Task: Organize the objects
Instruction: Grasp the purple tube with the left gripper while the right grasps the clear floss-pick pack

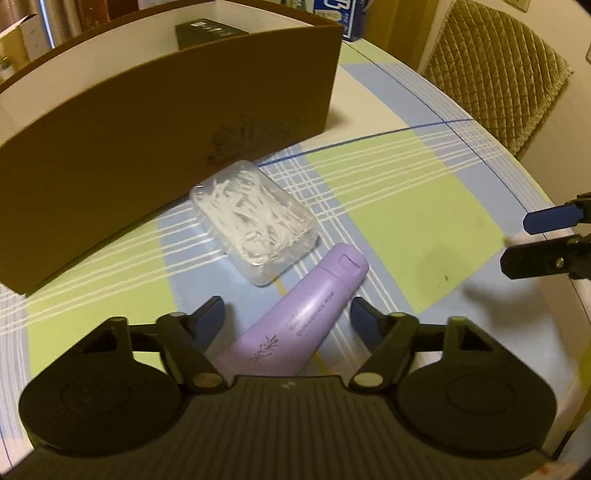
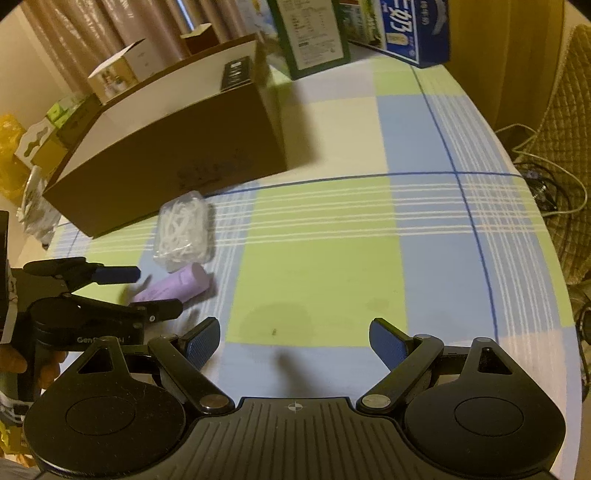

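A purple tube [image 1: 295,314] lies on the checked tablecloth, cap end away from me, between the open fingers of my left gripper [image 1: 288,314]; neither pad touches it. Just beyond it sits a clear plastic case of white floss picks [image 1: 255,218], close to the front wall of a brown cardboard box [image 1: 166,122]. In the right wrist view the purple tube [image 2: 177,286] and the case of floss picks [image 2: 183,229] lie at the left, with the left gripper [image 2: 147,291] over the tube. My right gripper [image 2: 295,343] is open above bare cloth.
The brown box [image 2: 177,147] is open on top with a dark carton [image 1: 210,31] inside. Blue and green cartons [image 2: 413,29] stand at the table's far edge. A quilted chair [image 1: 491,70] is past the right edge. A hand [image 2: 18,363] holds the left gripper.
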`<state>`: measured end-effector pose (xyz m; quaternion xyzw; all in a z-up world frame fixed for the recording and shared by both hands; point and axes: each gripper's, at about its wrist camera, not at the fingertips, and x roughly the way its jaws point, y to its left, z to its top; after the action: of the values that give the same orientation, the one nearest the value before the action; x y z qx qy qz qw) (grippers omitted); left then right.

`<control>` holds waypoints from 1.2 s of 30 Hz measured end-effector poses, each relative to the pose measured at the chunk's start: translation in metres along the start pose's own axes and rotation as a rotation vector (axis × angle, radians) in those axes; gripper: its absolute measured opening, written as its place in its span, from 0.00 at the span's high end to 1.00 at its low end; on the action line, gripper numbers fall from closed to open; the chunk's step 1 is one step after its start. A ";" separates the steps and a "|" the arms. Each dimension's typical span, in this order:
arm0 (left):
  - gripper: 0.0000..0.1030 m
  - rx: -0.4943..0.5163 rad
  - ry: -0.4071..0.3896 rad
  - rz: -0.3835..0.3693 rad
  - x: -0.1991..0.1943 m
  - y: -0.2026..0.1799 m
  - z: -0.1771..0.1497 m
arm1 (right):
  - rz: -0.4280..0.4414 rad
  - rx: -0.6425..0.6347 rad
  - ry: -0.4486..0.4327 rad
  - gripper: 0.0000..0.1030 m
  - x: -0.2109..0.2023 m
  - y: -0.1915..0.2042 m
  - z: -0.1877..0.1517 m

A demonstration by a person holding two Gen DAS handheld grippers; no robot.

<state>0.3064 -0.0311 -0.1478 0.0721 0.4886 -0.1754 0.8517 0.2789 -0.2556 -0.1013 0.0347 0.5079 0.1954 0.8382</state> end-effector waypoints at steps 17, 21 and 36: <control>0.70 -0.003 0.008 -0.006 -0.033 -0.007 -0.054 | 0.039 -0.051 0.027 0.17 0.013 0.009 0.003; 0.70 -0.156 -0.004 0.099 -0.046 0.020 -0.071 | 0.064 -0.092 0.033 0.17 0.022 0.022 0.006; 0.69 -0.432 -0.007 0.290 -0.040 0.082 -0.050 | 0.116 -0.302 0.009 0.18 0.088 0.100 0.043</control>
<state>0.2776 0.0692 -0.1432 -0.0429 0.4965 0.0566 0.8651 0.3232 -0.1248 -0.1287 -0.0631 0.4736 0.3178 0.8190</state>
